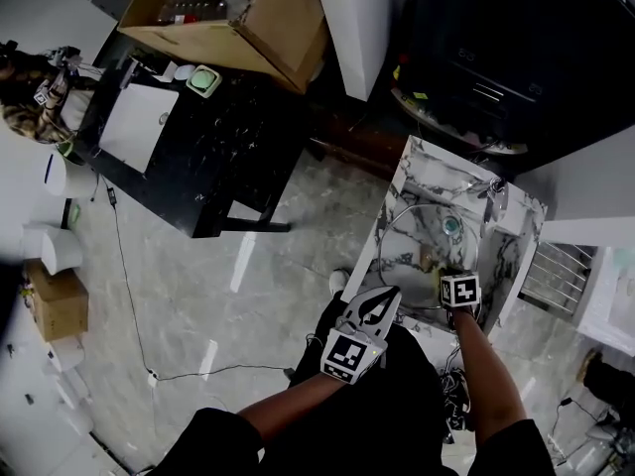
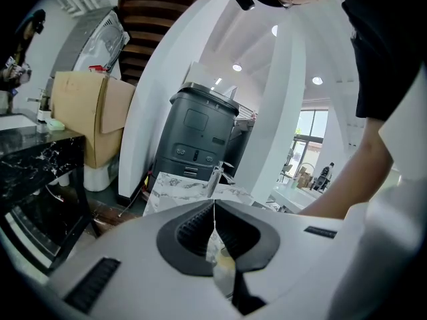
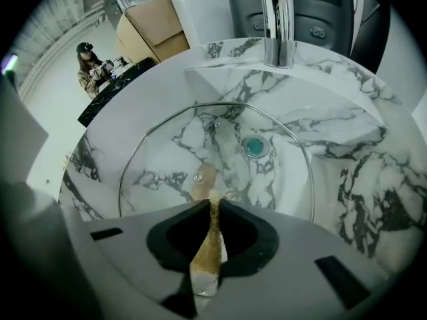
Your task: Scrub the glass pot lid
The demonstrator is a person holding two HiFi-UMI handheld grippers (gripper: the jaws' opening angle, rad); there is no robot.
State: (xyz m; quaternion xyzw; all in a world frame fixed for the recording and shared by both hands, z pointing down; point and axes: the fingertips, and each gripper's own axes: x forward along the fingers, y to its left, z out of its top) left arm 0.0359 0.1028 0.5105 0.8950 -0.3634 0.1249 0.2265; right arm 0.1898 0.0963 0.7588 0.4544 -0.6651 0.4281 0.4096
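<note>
Right gripper (image 3: 212,196) with pad (image 3: 207,252) above lid (image 3: 220,160)

In the right gripper view the glass lid (image 3: 200,145) spans nearly the whole sink basin (image 3: 347,172), so you get only a narrow band of bare marble round its rim; the faucet (image 3: 277,19) stands at top centre over the far edge, and your right gripper (image 3: 212,197), clamped on a brown scrub pad (image 3: 208,245), fills the bottom. In the head view your left gripper (image 1: 382,300) hangs off the basin's lower left, with open floor (image 1: 198,296) spreading left to the black table (image 1: 228,147)
</note>
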